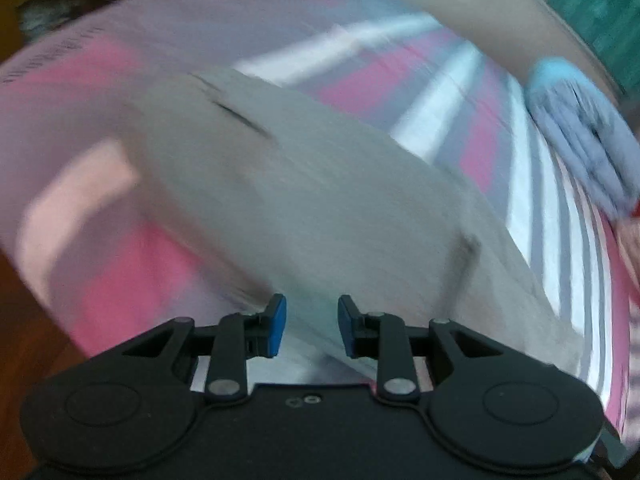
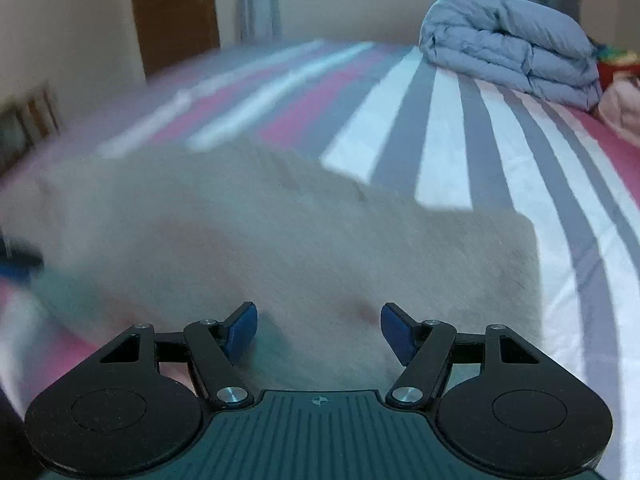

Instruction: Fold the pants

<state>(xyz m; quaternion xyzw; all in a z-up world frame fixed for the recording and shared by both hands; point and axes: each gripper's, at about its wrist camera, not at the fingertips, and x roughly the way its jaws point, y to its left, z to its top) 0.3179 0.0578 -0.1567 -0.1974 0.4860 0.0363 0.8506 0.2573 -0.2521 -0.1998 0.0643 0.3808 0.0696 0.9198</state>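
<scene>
The wide bed sheet with pink, grey and white stripes (image 2: 444,128) fills both views, and on it lie the light beige pants of soft fabric (image 2: 280,240), already folded into a thick flat packet just in front of my two grippers. At the far side of the bed sits a folded grey-blue quilted blanket (image 2: 508,44), well apart from the pants.

My left gripper (image 1: 312,326) has its blue pads a little apart, with a narrow gap; the beige cloth is seen through the gap, but the pads do not press on it, so I hold nothing there. My right gripper (image 2: 318,330) stands much wider open, above the near edge of the packet, and it also holds nothing.

I judge that one fold is just laid down and the next one is to be prepared. To do it well I should take one end of the packet with both grippers at the same level, each pad catching all layers, then carry that end over evenly so the edges meet and no layer slips.

The left view shows a dark slit like a pocket opening (image 1: 236,114) on the pants, which the right view does not show. The right view shows the square right corner of the packet and the blanket sharply; the left one is blurred.
</scene>
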